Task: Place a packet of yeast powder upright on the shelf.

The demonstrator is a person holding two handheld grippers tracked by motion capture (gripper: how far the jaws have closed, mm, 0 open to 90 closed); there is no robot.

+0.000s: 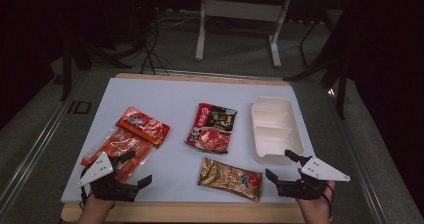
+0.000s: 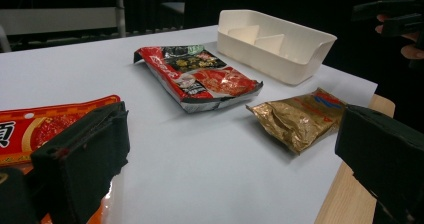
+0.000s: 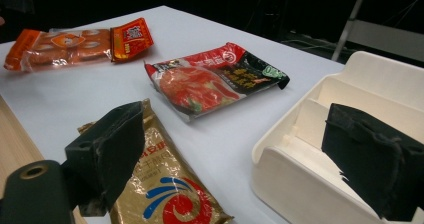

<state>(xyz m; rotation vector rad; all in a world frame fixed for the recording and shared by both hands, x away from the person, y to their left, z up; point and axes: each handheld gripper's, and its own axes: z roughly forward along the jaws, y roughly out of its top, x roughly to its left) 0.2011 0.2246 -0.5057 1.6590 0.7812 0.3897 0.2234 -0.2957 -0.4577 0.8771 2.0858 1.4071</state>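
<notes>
Holding both jaws spread wide with nothing between them, I keep my left hand-held gripper [image 1: 131, 170] at the tabletop's [image 1: 165, 96] seven o'clock corner and my right hand-held gripper [image 1: 282, 165] at five o'clock. Just at my left gripper's twelve lies the orange sausage pack [image 1: 120, 149], with a red sachet [image 1: 143, 125] overlapping its far end. The gold pouch [image 1: 231, 178] lies at six o'clock between my grippers. The red-and-black packet [image 1: 212, 128] sits at centre. The white divided tray [image 1: 275, 129] stands just beyond my right gripper.

four packets [image 1: 230, 178] beside white tray [image 1: 295, 143]
</notes>
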